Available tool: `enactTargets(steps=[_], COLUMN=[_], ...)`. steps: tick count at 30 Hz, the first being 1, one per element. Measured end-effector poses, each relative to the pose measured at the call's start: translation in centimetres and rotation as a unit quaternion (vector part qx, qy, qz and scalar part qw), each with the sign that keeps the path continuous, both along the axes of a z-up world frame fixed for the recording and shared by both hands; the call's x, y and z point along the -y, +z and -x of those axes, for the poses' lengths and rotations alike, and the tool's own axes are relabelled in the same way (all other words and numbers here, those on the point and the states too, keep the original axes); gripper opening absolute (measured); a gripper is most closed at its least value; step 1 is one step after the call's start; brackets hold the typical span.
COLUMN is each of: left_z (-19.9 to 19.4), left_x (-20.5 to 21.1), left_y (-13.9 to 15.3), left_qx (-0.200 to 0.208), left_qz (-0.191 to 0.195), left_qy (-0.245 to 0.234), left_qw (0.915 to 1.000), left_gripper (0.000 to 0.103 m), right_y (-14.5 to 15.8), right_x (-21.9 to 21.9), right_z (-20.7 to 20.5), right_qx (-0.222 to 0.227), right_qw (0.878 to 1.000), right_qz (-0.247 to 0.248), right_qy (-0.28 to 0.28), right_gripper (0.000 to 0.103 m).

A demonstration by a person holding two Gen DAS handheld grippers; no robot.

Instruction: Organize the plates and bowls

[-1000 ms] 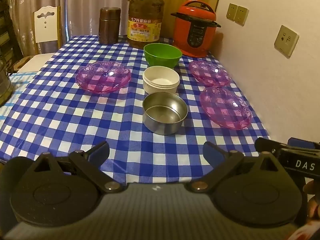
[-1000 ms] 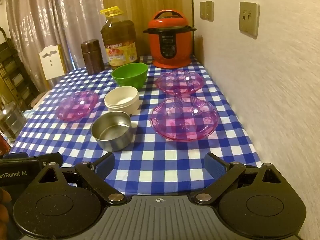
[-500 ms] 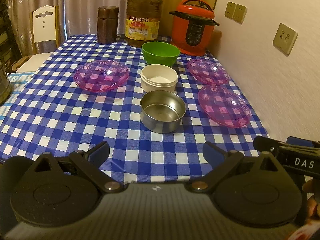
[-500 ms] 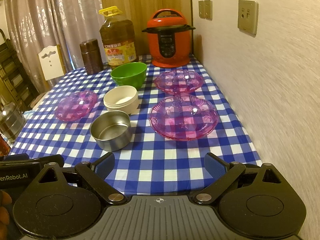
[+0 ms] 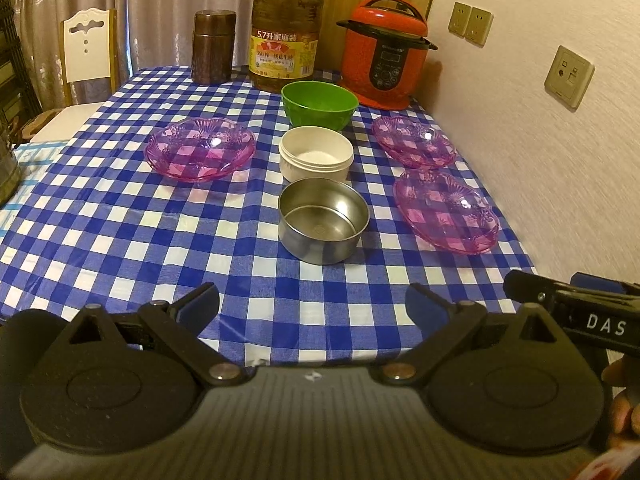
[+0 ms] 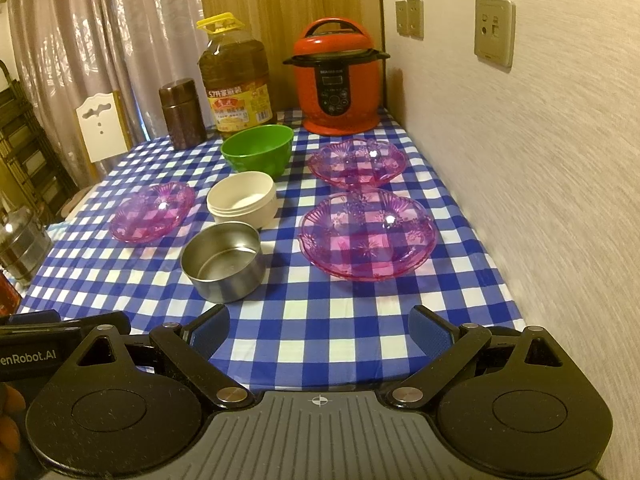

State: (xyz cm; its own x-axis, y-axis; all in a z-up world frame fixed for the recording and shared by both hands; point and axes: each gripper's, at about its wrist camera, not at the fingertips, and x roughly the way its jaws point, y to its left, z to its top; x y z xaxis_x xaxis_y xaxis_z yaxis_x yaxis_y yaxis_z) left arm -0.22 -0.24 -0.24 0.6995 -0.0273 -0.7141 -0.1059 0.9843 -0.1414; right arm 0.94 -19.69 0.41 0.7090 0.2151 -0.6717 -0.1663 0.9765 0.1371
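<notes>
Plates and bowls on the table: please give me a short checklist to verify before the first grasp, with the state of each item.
1. Left gripper open and empty: ok.
2. Right gripper open and empty: ok.
3. Steel bowl empty: ok.
4. White bowl and green bowl upright: ok.
5. Three pink plates already stacked: not ok, all lie apart.
6. Plates free of cracks: cannot tell.

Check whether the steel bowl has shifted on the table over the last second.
No. The steel bowl sits as before, right in front of the white bowl, on the same checks of the tablecloth; only the view drifts slightly.
</notes>
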Motion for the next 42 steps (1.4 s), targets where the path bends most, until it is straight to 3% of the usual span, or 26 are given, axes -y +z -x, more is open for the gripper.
enactTargets(steps=[42], left_z=[0.0], left_x=[0.15], left_y=[-0.17], left_qx=[-0.001], left_qz=[0.001], left_qy=[0.001], left_qw=[1.0], left_gripper=[0.099], right_y=[-0.59], right_x=[0.58], right_z=[-0.25], right_qx=[-0.001], right_qw=[1.0], right_qz=[-0.003], right_qy=[-0.004], right_gripper=[0.095])
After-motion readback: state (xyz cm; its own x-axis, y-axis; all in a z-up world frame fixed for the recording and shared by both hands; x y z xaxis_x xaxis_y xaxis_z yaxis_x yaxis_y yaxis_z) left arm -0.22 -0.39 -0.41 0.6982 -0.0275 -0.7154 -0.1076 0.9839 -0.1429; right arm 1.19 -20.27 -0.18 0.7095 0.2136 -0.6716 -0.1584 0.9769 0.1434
